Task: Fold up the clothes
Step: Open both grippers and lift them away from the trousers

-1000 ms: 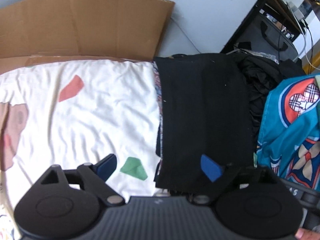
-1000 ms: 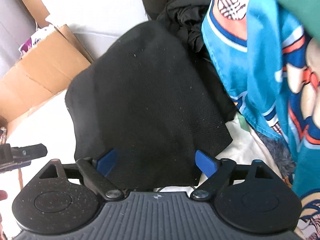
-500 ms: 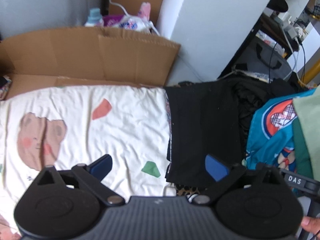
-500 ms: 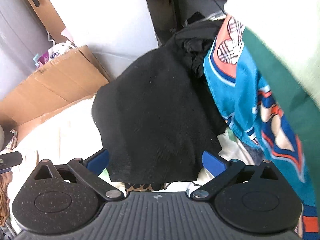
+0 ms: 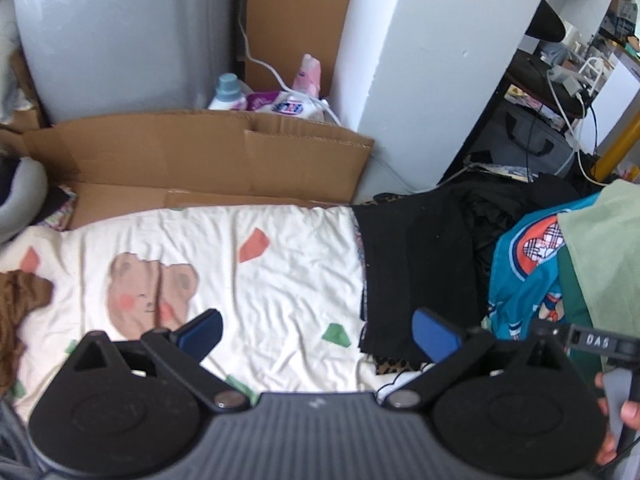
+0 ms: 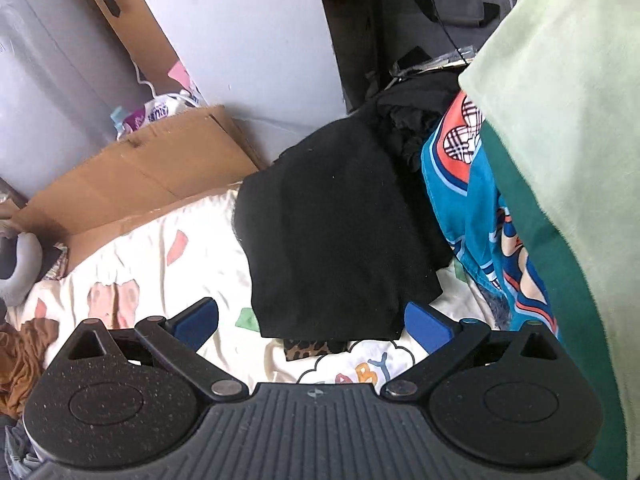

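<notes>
A black garment (image 6: 332, 232) lies folded into a flat, roughly rectangular packet at the right-hand edge of a cream bedsheet (image 5: 248, 280) printed with a bear and coloured shapes. It rests on top of a leopard-print piece (image 6: 308, 350), of which only a strip peeks out at the near end, so the two look like a small stack. The packet's long axis runs from the near edge of the sheet toward the far edge, where flattened cardboard (image 5: 192, 160) borders it; its squarer, neater end points toward the cameras and its rounder end points away. Just to its right is a loose heap: crumpled black cloth (image 5: 500, 208), a turquoise printed garment (image 6: 476, 216), and a pale green one (image 6: 560, 120) with a dark green band. A brown garment (image 5: 16, 312) sits bunched at the left edge of the sheet. The left gripper (image 5: 316, 330) is spread wide with nothing between its blue pads, and so is the right gripper (image 6: 312, 320), both held above the sheet near the packet's near end. As I judge it, the black piece lies as folding would leave it, and the hands are between garments. More folding would call for one piece drawn clear of the heap by an edge and spread on the bare middle of the sheet.
</notes>
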`<state>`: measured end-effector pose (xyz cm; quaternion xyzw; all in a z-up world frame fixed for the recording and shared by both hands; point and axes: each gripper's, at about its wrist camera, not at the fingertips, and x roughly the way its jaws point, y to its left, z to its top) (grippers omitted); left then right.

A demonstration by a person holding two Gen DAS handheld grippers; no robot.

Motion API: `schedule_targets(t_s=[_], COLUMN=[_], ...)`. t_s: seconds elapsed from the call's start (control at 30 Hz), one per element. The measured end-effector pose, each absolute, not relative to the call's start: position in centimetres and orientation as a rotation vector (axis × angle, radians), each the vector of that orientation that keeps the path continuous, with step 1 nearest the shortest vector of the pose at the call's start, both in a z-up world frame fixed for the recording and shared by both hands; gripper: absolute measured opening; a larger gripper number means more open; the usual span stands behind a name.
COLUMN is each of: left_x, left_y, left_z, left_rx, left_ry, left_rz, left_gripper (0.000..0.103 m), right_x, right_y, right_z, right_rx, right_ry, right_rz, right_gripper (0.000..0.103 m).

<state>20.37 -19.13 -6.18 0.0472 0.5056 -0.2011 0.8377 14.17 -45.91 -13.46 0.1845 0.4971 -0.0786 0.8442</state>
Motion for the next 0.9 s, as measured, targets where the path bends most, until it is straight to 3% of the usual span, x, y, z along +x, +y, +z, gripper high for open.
schedule_targets(t_s=[0.3,0.9], left_x=[18.2,14.8], left_y=[-15.2,-5.4], left_z=[-1.4,6.2], left_rx=[0.101,0.049], left_ry=[1.082,1.026], left_rz=[-0.436,-0.336], left_gripper=[0.102,0.102], right_x=[13.9,11.9], right_y=[-45.1,-40.5], right_z=[-9.3,-0.5], right_rx=[0.378,0.335], right_ry=[1.121,1.085], right_rz=[-0.110,-0.008], right_gripper=[0.102,0.102])
